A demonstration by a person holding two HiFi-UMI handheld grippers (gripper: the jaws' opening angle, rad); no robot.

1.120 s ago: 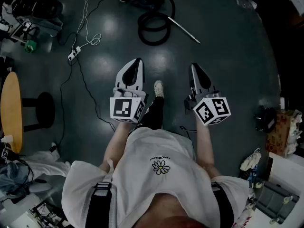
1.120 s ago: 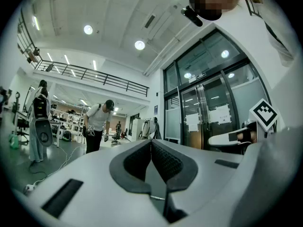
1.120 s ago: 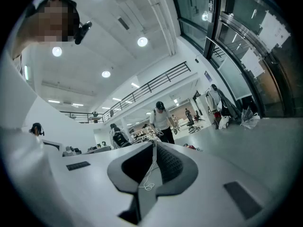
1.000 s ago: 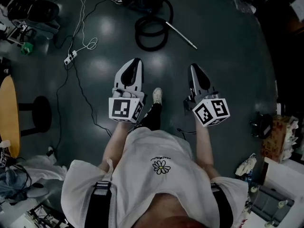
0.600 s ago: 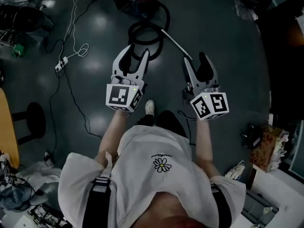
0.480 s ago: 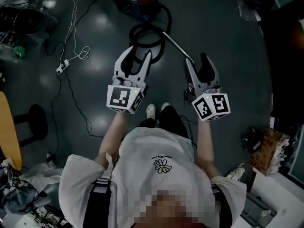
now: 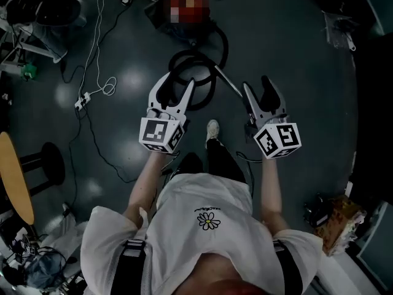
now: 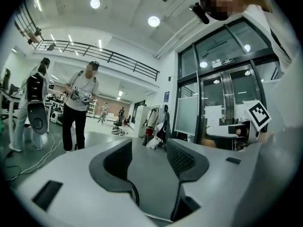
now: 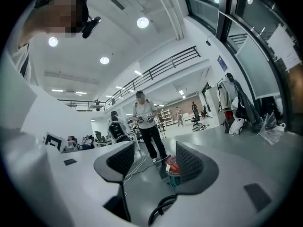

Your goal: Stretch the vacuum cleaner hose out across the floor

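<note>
Approach phase. Since a second ago the wearer has walked up to the black ribbed vacuum hose point(image 7: 191, 53), which lies coiled in a loop on the dark floor, not yet stretched out, and now sits just beyond the tips of both tools. The left gripper point(image 7: 178, 82) and right gripper point(image 7: 256, 83) have both just been spreading their jaws from fully clenched. Each is now released and grasps nothing, so a pickup appears imminent. The right gripper view frames the red canister vacuum body point(image 9: 173, 166) and a bend of hose in the gap between its jaws, untouched. The silver metal wand point(image 7: 230, 85) slants between the grippers. Possible obstructions are the white power strip with trailing cable point(image 7: 81, 100), a bystander point(image 9: 147, 126) standing beyond the canister and the black stool point(image 7: 52, 165).
</note>
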